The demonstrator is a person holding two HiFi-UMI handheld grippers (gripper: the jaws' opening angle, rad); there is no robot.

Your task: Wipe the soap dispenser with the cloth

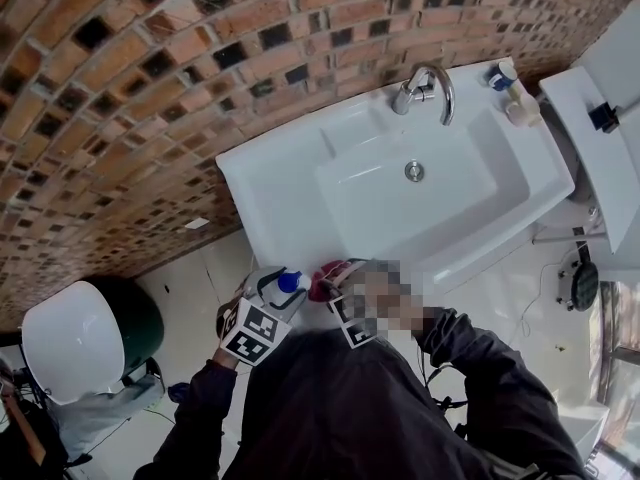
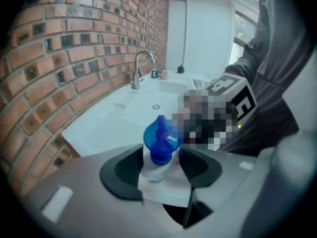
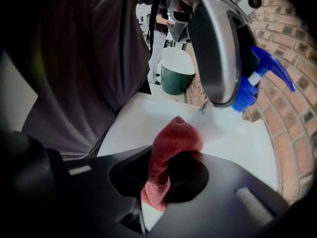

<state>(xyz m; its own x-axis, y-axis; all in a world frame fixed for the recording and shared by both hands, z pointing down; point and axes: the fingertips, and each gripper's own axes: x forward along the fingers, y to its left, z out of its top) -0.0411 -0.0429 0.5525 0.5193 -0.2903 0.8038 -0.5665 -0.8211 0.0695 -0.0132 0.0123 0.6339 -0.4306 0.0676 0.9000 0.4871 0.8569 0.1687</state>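
The soap dispenser [image 2: 159,150] is held clear of the sink [image 1: 290,198], above the sink's near edge, clamped at its white body between the narrowed jaws of the left gripper [image 2: 161,165], with the blue pump head standing above them. Just to its right, a red cloth [image 3: 171,157] is pinched in the closed jaws of the right gripper [image 3: 166,175], its bunched top pointed at the lower part of the bottle. The wiping step is judged to be in hand; whether cloth and bottle touch cannot be settled. For a stroke, the cloth would need to be pressed against the exposed body and drawn round it while the bottle is gripped firmly against twisting or slipping.
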